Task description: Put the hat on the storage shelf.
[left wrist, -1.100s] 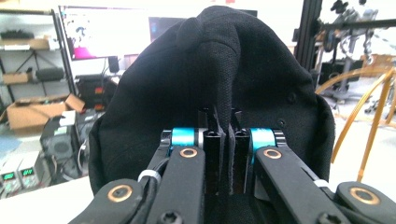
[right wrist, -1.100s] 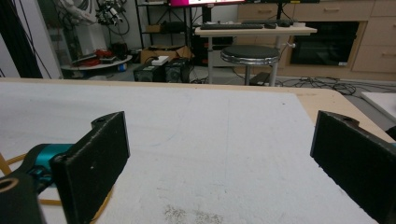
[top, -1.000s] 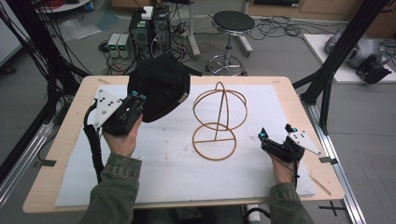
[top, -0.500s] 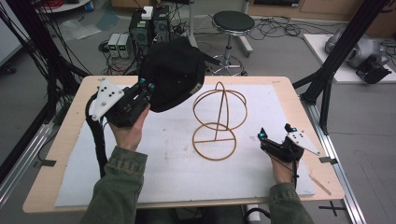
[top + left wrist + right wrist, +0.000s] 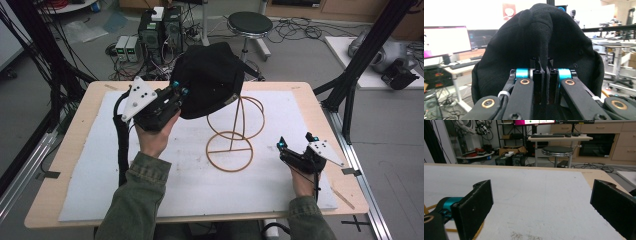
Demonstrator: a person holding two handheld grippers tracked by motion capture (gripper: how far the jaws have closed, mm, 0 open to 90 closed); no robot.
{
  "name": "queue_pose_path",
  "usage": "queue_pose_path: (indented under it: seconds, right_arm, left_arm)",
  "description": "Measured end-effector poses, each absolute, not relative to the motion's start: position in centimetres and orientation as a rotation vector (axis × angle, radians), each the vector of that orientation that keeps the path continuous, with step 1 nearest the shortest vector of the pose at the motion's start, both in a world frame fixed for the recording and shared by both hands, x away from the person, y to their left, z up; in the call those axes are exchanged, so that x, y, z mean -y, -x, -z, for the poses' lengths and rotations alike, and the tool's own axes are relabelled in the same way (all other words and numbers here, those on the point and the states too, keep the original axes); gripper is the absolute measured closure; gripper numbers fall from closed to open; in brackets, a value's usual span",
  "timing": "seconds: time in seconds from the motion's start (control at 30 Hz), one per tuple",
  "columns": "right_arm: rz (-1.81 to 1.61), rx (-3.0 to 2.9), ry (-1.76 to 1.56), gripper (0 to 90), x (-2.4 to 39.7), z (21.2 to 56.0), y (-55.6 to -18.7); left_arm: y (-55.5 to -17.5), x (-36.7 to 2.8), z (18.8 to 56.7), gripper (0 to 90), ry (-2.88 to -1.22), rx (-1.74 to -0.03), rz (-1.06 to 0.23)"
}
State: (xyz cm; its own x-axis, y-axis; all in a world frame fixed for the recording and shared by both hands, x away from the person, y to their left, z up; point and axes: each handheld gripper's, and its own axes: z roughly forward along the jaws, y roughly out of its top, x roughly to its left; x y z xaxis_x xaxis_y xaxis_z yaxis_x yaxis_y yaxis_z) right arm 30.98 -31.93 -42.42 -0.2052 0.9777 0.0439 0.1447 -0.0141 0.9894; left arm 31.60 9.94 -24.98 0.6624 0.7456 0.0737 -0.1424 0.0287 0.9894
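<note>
High view, nearest first: right gripper rests on the mat, jaws spread wide and empty, well apart from the work. Farther in, the left gripper pinches a fold of the black cap, carried in the air just over the wire stand. That stand's top lies below and right of the cap, so the left hand is nearer.

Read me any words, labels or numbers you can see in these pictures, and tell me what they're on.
No text can be read.
Monitor: bright screen, contents blurred.
Wall poster: red and white picture, any words too blurred.
Monitor: pink screen strip, too small to read.
Cap, wire stand, left gripper: no print visible.
</note>
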Motion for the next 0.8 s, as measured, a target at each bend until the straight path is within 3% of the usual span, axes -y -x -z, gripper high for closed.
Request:
queue_pose_path:
  seconds: [0.8]
  right_arm:
    - [-1.319,-1.446,-1.232,3.6,32.2,42.3,-30.9]
  left_arm:
    - [-33.5,-4.6,24.6,87.6,-1.536,-0.432,-0.572]
